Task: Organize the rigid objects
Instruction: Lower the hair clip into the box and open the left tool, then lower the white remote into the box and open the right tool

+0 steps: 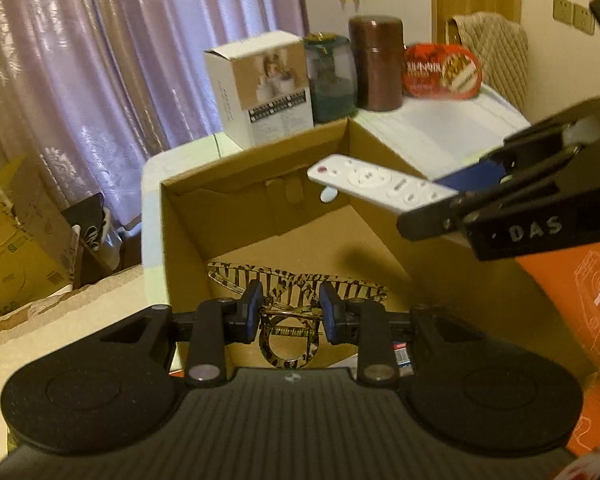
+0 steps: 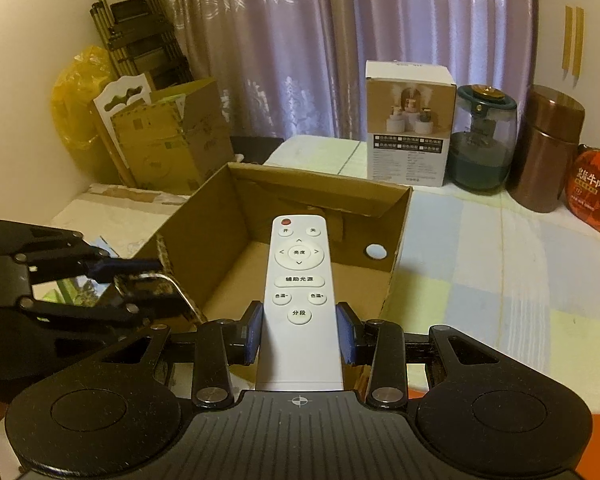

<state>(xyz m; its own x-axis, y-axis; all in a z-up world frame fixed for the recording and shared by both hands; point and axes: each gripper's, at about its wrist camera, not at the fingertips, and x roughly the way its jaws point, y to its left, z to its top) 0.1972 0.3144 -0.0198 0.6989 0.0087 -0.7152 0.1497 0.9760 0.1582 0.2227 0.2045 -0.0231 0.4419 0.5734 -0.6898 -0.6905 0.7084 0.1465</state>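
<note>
Left gripper (image 1: 288,312) clamps a hair claw (image 1: 296,300) over the cardboard box (image 1: 260,184).

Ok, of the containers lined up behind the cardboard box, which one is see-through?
The teal glass jar, between the white product box and the brown metal canister. Its contents show through; the other two are opaque.

Lighting is dim and warm, with daylight filtering through the curtain (image 1: 112,60). Both views show fisheye bending and dark vignetted corners. The left wrist view is softly blurred; shadows fall inside the cardboard box (image 2: 396,216).
</note>
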